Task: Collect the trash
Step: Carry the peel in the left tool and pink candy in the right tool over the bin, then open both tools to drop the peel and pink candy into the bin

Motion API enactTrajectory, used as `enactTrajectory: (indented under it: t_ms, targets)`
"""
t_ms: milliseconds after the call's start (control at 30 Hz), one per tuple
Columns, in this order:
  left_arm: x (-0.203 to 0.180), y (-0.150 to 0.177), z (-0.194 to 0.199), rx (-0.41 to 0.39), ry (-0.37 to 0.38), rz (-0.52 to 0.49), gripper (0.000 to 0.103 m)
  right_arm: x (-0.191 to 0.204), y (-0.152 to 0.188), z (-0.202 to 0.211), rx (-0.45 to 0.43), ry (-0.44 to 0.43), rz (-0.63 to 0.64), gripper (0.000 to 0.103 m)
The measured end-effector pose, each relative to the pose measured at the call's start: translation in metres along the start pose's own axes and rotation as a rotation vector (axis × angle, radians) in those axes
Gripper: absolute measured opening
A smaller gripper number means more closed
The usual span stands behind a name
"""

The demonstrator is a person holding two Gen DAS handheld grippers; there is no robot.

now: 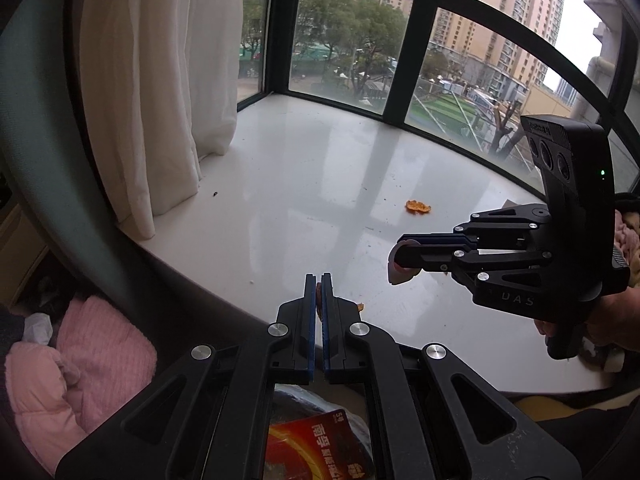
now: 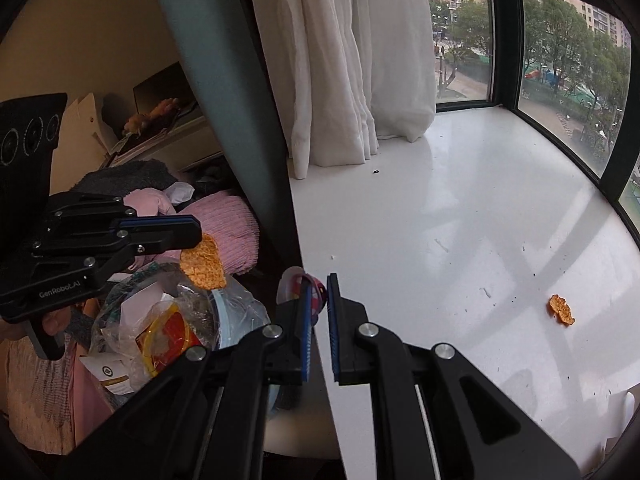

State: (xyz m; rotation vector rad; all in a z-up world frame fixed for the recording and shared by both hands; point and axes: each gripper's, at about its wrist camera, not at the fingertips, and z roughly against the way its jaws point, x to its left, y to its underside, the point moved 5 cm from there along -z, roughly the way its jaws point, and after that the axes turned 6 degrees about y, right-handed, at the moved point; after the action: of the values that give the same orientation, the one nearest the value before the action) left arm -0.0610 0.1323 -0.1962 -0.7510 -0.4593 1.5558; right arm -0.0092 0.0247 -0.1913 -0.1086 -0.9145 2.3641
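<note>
Trash is split three ways: the left tongs (image 2: 191,236) pinch an orange peel (image 2: 202,262) over the open trash bag (image 2: 168,320) beside the surface (image 1: 320,184), the right tongs (image 2: 318,294) are pressed on a pink-and-white scrap (image 2: 294,282) at the surface's near edge, and another peel piece (image 1: 418,207) lies out on the white top, well apart from both. The drop-off step seems in hand; next the left tongs likely need to release above the bag's mouth. Open room lies toward the window (image 1: 352,40); the curtain (image 1: 160,80) crowds the left.
</note>
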Motion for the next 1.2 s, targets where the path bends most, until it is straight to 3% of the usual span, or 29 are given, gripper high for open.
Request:
enactTrajectory:
  t_ms: [700,1200]
  targets:
    - [0.072,0.092,0.084,-0.005,-0.15,0.169,0.001,0.149,0.017,-0.034,0.074,-0.174,0.179,0.009]
    - [0.093,0.145,0.092,0.03,-0.157,0.242,0.001,0.199,0.046,-0.063,0.157,-0.198,0.239,0.009]
